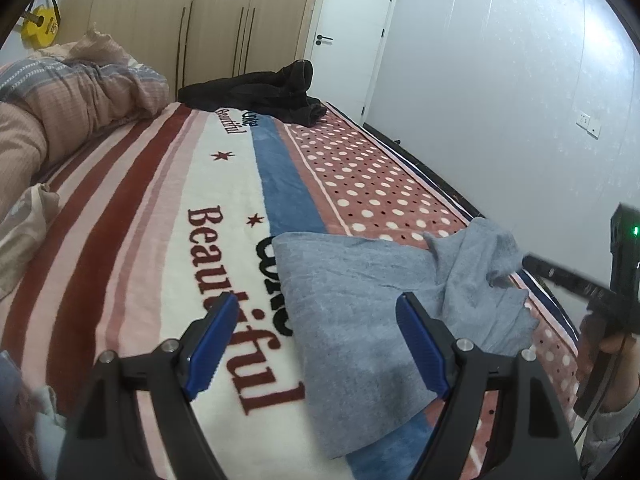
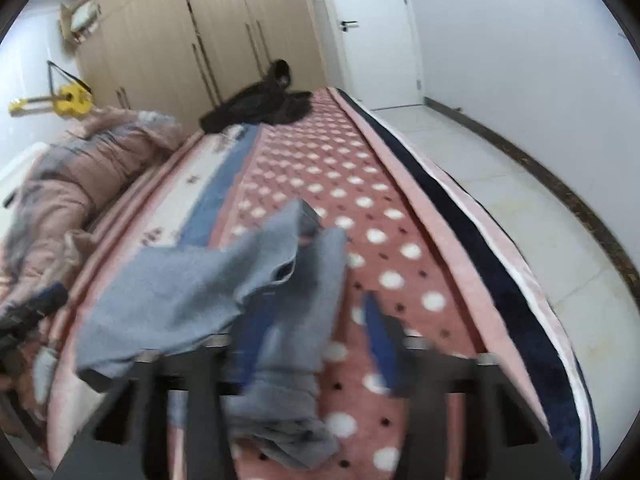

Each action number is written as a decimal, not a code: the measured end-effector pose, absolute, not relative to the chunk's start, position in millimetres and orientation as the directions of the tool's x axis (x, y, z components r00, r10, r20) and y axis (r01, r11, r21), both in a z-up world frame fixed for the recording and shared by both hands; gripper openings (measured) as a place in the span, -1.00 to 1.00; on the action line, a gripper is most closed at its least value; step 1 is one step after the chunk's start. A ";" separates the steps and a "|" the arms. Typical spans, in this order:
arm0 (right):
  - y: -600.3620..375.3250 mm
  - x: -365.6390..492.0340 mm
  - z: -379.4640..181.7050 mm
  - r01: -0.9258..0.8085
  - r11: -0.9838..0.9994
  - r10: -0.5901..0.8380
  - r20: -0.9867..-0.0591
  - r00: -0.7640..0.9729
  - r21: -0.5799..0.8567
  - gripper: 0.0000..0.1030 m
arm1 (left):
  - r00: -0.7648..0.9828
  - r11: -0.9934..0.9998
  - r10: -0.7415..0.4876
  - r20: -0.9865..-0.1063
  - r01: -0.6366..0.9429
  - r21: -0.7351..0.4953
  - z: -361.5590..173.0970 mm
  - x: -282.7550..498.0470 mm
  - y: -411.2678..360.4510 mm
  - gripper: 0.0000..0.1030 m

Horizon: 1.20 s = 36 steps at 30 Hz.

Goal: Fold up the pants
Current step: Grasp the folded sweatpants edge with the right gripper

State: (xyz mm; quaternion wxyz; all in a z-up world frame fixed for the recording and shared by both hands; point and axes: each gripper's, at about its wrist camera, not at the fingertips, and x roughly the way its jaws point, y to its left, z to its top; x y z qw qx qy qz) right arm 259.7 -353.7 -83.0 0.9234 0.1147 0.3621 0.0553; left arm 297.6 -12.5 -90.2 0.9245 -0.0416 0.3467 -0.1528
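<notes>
Grey-blue pants point(image 1: 360, 300) lie on the bed blanket point(image 1: 160, 240), partly folded, with one end bunched and lifted at the right. My left gripper point(image 1: 316, 340) is open and empty, hovering just above the near edge of the pants. My right gripper point(image 1: 524, 264) reaches the lifted end of the pants from the right. In the blurred right wrist view the pants point(image 2: 192, 296) drape over the left finger and hang between the blue pads point(image 2: 376, 328). The right gripper point(image 2: 308, 340) stands open there, with cloth in the gap.
A black garment point(image 1: 260, 92) lies at the far end of the bed. A pink and grey quilt point(image 1: 80, 92) is piled at the left. The bed's right edge point(image 2: 500, 272) drops to a tiled floor. Wardrobes and a white door stand behind.
</notes>
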 end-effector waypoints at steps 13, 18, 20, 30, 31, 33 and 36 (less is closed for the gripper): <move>-330.2 291.3 -77.3 -0.143 0.956 0.279 -0.653 0.704 0.255 -0.97 | 0.704 0.949 -0.312 -0.638 0.256 -0.183 -93.1 302.4 -12.5 0.51; -335.5 268.8 -48.7 -0.186 0.936 0.335 -0.601 0.726 0.298 -0.97 | 0.701 0.947 -0.320 -0.637 0.259 -0.190 -93.0 301.6 -13.0 0.51; -339.1 260.9 -44.6 -0.200 0.925 0.364 -0.604 0.709 0.322 -0.95 | 0.702 0.947 -0.321 -0.635 0.261 -0.189 -92.6 300.2 -13.6 0.51; -332.9 260.7 -92.0 -0.166 0.899 0.423 -0.702 0.572 0.406 -0.05 | 0.697 0.946 -0.321 -0.642 0.270 -0.179 -93.6 299.6 -20.9 0.51; -329.8 261.3 -93.0 -0.173 0.900 0.422 -0.704 0.571 0.399 -0.05 | 0.696 0.946 -0.323 -0.642 0.268 -0.184 -94.1 300.5 -20.5 0.51; -325.4 263.3 -93.9 -0.197 0.902 0.424 -0.704 0.570 0.384 -0.09 | 0.694 0.945 -0.325 -0.642 0.268 -0.189 -94.7 301.5 -19.9 0.51; -315.9 265.3 -94.6 -0.229 0.900 0.433 -0.702 0.565 0.371 -0.31 | 0.695 0.945 -0.323 -0.642 0.268 -0.186 -95.2 301.5 -19.2 0.51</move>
